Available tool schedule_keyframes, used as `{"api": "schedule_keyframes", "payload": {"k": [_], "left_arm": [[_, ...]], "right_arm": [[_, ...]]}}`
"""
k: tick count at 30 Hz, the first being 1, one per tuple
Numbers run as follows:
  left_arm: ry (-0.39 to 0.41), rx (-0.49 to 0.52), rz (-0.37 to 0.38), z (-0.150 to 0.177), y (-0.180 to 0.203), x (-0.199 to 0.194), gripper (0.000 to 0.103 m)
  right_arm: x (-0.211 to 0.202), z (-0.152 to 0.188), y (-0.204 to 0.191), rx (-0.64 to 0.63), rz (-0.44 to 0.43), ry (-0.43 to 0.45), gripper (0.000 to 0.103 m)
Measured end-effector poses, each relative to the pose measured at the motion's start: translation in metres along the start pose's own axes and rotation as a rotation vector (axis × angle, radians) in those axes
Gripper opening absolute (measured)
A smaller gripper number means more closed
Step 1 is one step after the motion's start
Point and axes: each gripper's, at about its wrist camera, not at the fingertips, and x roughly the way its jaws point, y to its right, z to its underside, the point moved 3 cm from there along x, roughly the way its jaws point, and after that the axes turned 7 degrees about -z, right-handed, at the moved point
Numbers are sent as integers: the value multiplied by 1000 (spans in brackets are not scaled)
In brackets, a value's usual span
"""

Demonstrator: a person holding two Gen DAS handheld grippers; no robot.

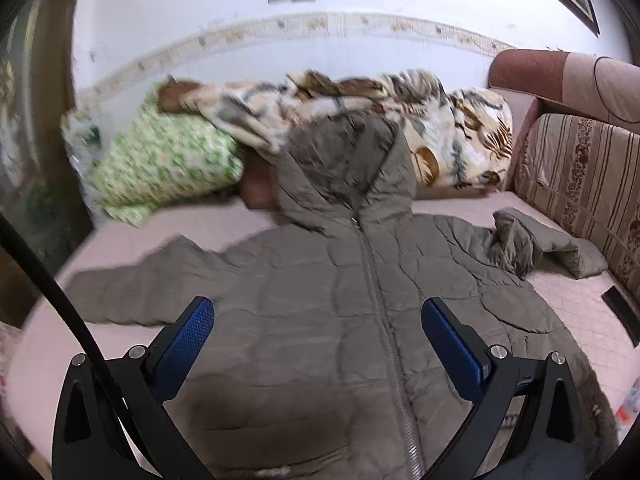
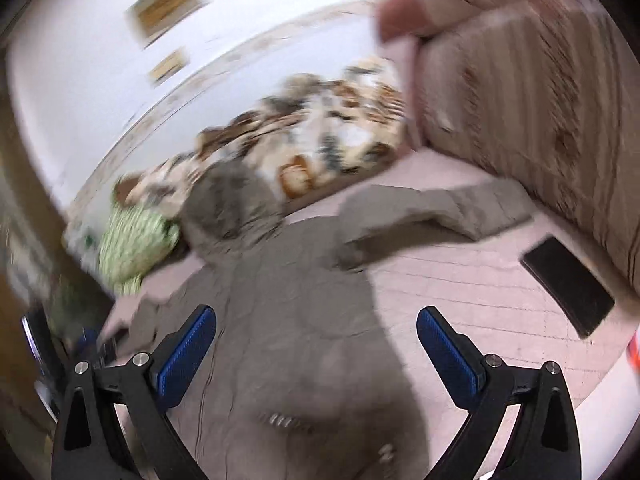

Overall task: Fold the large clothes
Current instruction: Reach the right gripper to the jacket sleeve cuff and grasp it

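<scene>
A grey-brown hooded puffer jacket (image 1: 320, 292) lies front up and zipped on the pink bed sheet (image 1: 580, 304), hood toward the wall, sleeves spread left and right. The right sleeve (image 1: 560, 244) is crumpled near the sofa back. My left gripper (image 1: 316, 332) hovers over the jacket's lower body, open and empty. The right wrist view is blurred; there the jacket (image 2: 300, 320) lies below my right gripper (image 2: 316, 336), which is open and empty over the jacket's lower right side.
A green patterned pillow (image 1: 160, 164) and a leaf-print quilt (image 1: 400, 116) lie against the wall behind the hood. A striped sofa back (image 1: 580, 184) borders the right side. A black phone-like slab (image 2: 568, 288) lies on the sheet at the right.
</scene>
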Motion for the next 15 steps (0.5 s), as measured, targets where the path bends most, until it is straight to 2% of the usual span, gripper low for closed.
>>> {"api": "schedule_keyframes", "payload": {"k": [1,4,8,11,15], "left_arm": [[-37,-16,19,7,0,12,103],[-100,-23,48,17,-3,28,103],[-64,-39,9,16,-15,25,103],[-65,-39,16,16,-19,27,103],[-74,-25,27,18,-18,28,103]], "right_arm": [[2,-10,17,42,4,18,100],[16,-43,72,156,74,56,81],[54,-80,155,336,176,55,61],[79,-92,199,444,166,40,47],[108,-100,238,542,214,34,46]]}}
